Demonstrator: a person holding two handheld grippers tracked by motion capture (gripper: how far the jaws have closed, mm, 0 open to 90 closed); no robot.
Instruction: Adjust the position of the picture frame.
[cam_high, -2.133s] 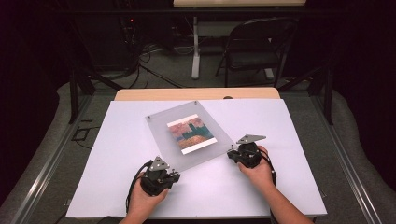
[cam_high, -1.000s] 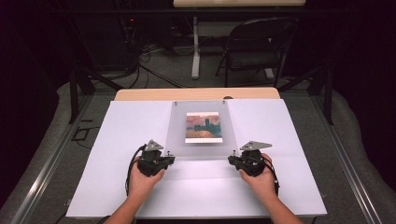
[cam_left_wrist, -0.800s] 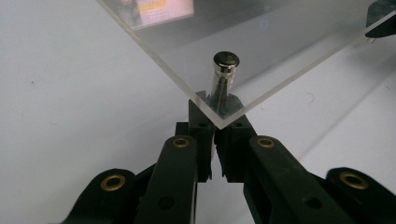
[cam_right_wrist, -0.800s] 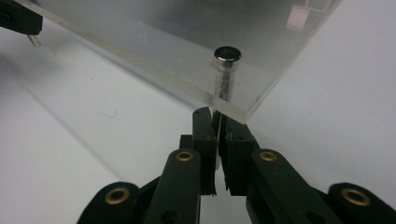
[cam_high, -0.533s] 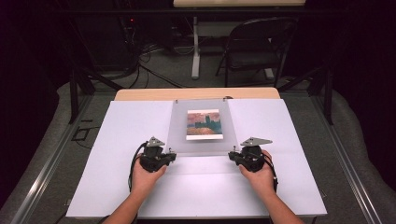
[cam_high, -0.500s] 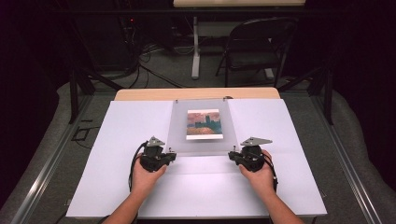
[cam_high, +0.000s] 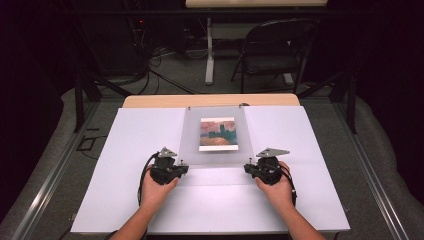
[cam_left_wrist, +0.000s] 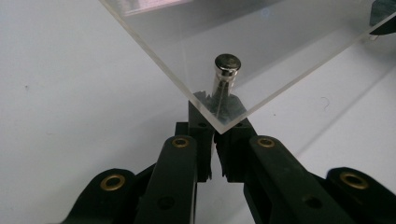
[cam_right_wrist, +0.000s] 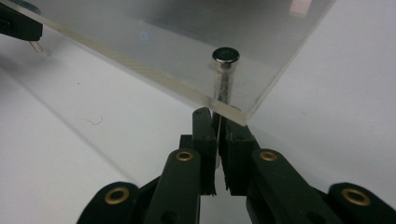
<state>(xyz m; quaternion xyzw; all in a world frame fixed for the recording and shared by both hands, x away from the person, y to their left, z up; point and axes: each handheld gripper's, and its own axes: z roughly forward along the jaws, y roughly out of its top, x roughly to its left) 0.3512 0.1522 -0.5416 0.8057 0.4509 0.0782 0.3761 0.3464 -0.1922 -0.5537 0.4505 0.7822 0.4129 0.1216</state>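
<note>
A clear acrylic picture frame holding a small reddish and teal print sits square in the middle of the white table top. My left gripper is shut on its near left corner. In the left gripper view the jaws close on the panel's corner just under a metal standoff pin. My right gripper is shut on the near right corner, its jaws pinched under the other pin. The near edge looks slightly raised off the table.
A strip of wooden table edge runs behind the white top. Beyond it stand a folding chair, a table leg and cables on the floor. White surface lies free to both sides of the frame.
Two seconds ago the frame lay askew with the hands lower; it has since been turned square. Over the last second both grippers and the frame have shifted slightly away from me.
</note>
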